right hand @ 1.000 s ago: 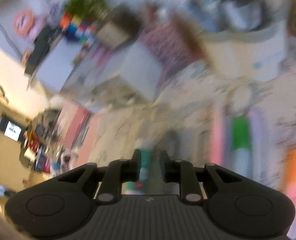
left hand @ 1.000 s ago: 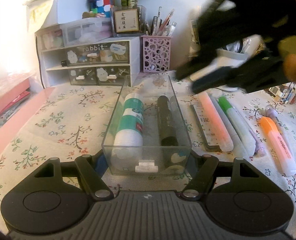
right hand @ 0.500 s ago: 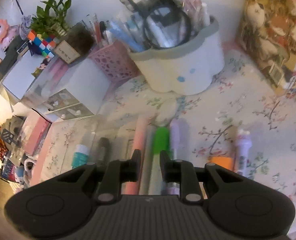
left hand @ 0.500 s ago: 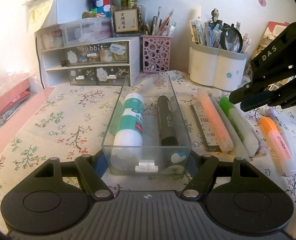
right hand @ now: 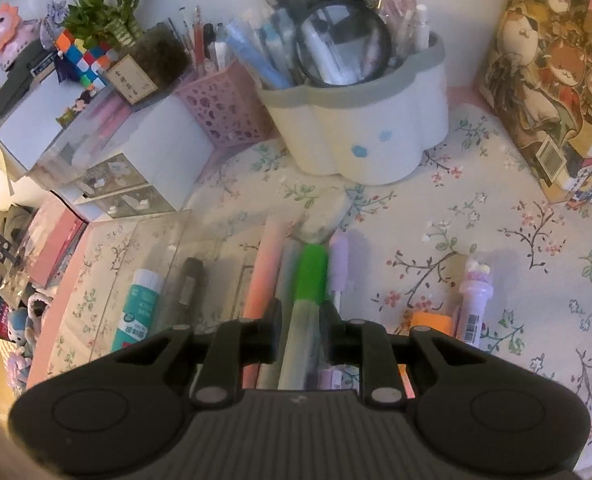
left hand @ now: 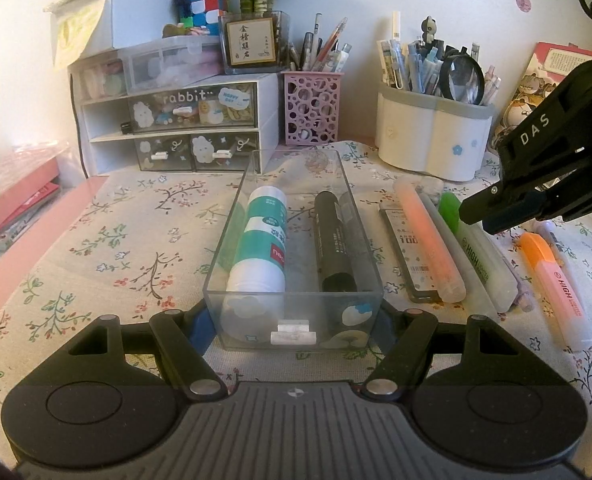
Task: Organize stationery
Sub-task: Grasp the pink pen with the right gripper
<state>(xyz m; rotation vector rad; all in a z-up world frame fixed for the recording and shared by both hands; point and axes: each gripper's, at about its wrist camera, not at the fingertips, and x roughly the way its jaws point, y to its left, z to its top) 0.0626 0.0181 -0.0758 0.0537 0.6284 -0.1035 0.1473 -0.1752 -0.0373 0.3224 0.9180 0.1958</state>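
Your right gripper [right hand: 299, 334] has swung down over the green highlighter [right hand: 310, 280], jaws straddling it, contact unclear; it points away, packed between neighbours. Left gripper [left hand: 294, 330] clamps the clear tray [left hand: 232, 236].

Left hand-held gripper [left hand: 294, 320] clamped wide, pitched down; right hand-held gripper [right hand: 301, 330] narrow, above.

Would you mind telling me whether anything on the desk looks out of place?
Yes: several highlighters, including the green highlighter and orange highlighter, lie loose on the tablecloth beside the clear tray, which holds only a glue stick and black marker.
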